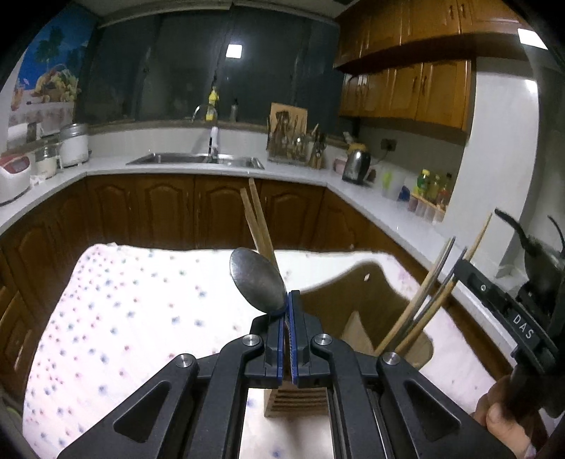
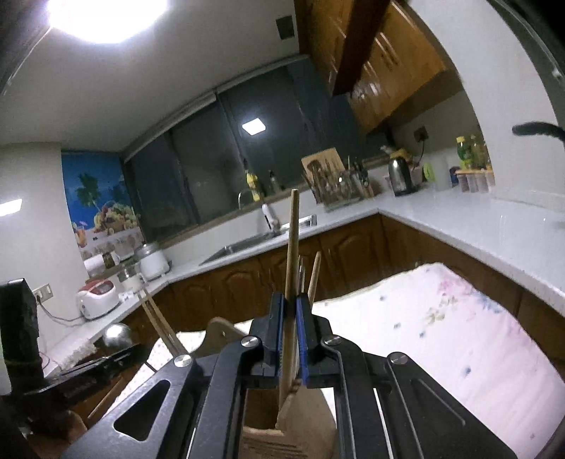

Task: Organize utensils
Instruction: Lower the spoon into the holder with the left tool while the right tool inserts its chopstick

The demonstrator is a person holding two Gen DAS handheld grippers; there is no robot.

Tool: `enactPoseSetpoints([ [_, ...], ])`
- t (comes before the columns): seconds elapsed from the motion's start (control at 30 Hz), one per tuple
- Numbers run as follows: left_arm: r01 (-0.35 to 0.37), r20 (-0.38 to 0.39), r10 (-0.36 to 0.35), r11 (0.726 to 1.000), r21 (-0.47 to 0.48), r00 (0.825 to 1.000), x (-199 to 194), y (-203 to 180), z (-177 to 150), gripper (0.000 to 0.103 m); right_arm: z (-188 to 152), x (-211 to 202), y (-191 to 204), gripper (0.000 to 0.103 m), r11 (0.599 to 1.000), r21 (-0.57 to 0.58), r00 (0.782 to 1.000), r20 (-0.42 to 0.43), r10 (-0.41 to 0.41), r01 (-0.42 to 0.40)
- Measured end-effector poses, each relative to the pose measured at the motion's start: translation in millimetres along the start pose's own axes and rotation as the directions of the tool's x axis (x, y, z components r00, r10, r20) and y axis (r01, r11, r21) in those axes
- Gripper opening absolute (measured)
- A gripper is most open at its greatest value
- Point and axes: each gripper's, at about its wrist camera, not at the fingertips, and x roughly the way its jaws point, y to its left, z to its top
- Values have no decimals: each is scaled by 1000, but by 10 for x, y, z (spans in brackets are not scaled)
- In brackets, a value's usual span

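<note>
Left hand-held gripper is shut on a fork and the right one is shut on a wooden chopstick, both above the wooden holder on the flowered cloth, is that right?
Not quite. The left hand-held gripper is shut on a metal spoon, not a fork; the left wrist view shows its rounded bowl. The rest stands: the right hand-held gripper is shut on a wooden chopstick, both above the wooden holder on the flowered cloth.

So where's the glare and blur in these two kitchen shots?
Right wrist view: the ceiling lamp blows out to pure white at top left, and the floral tablecloth smears. Left wrist view: lighting is more even, a light reflection glints in the dark window, the cloth's dots blur, and the counter edges bow from fisheye distortion.
</note>
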Motion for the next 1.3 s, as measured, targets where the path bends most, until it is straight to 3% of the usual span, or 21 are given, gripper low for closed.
enactPoseSetpoints([
  [0.17, 12, -42, -11, 1000, 22, 999, 77, -39, 2, 1, -100, 100, 18, 7, 1000, -19, 997, -75, 7, -8],
  [0.37, 6, -60, -4, 999, 35, 998, 129, -85, -3, 1, -105, 95, 3, 7, 1000, -23, 995, -104, 5, -7],
  [1.3, 11, -79, -9, 1000, 24, 997, 97, -62, -48, 2, -116, 151, -29, 8, 1000, -27, 992, -126, -2, -1],
])
